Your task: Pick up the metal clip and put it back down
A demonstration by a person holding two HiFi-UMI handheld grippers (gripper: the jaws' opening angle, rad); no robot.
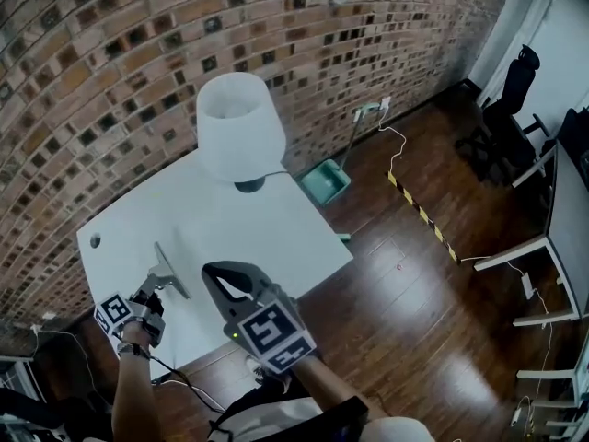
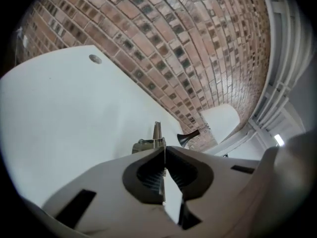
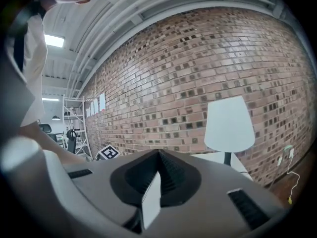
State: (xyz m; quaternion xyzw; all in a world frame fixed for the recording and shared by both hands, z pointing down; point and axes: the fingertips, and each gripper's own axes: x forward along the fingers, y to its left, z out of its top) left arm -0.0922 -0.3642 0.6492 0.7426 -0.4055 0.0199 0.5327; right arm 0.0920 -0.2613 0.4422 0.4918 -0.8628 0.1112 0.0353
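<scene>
A thin grey metal clip (image 1: 170,270) sits over the near left part of the white table (image 1: 276,233). My left gripper (image 1: 156,288) is shut on its near end. In the left gripper view the clip (image 2: 157,133) sticks out past the closed jaws of that gripper (image 2: 163,150), and I cannot tell whether it touches the table (image 2: 64,118). My right gripper (image 1: 216,273) hovers just right of the clip, shut and empty. In its own view the right gripper (image 3: 158,155) points at the brick wall.
A white table lamp (image 1: 239,122) stands at the table's far edge against the brick wall. A small round hole (image 1: 94,240) marks the table's left corner. On the wooden floor to the right are a teal dustpan (image 1: 324,180), an office chair (image 1: 502,109) and another desk (image 1: 552,238).
</scene>
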